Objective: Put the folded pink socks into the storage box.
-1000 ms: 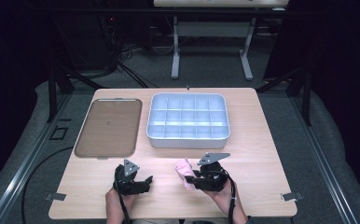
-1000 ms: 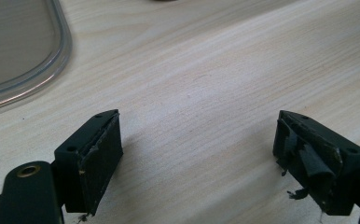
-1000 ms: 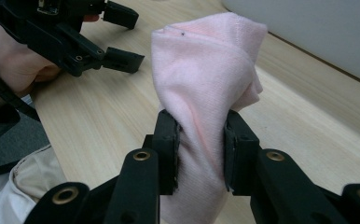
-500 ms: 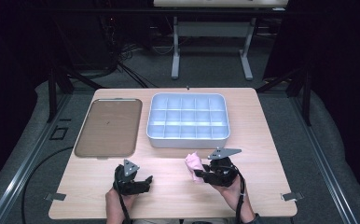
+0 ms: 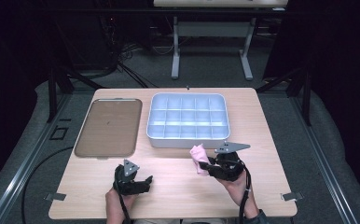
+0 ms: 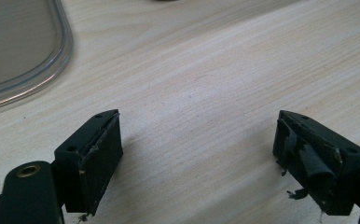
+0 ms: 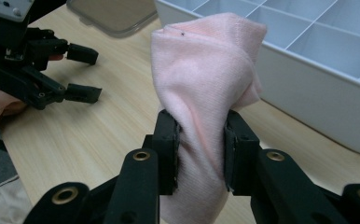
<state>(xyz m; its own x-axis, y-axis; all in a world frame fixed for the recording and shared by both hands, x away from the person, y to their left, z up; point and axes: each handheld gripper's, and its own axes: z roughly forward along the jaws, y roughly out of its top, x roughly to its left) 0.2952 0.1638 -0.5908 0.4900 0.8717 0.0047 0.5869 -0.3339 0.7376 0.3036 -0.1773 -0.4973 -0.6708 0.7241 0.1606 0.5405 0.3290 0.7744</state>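
Right claw (image 7: 200,154): pinching a pink sock (image 7: 206,79) tight at its middle, holding it above the bench (image 5: 178,186), just beside the divided bin (image 5: 188,119).
Left claw (image 6: 199,158): gaping wide, gripping nothing, resting low.
Lid (image 5: 107,126): lying beside the bin.
Advice: probably binning it; lifting over the wall first, releasing inside one compartment.

On the tabletop (image 5: 178,186) the compartment tray (image 5: 187,119) sits beyond the fingers (image 7: 169,144) of the right gripper (image 5: 209,166), just ahead and to their right. A folded cloth (image 5: 198,157) stands between those fingers, rising above them, close to the tray's near wall. The flat lid (image 5: 106,126) lies ahead of the left gripper (image 5: 143,183), left of the tray. The left gripper's fingers (image 6: 99,154) stand apart over bare tabletop, well left of the cloth.
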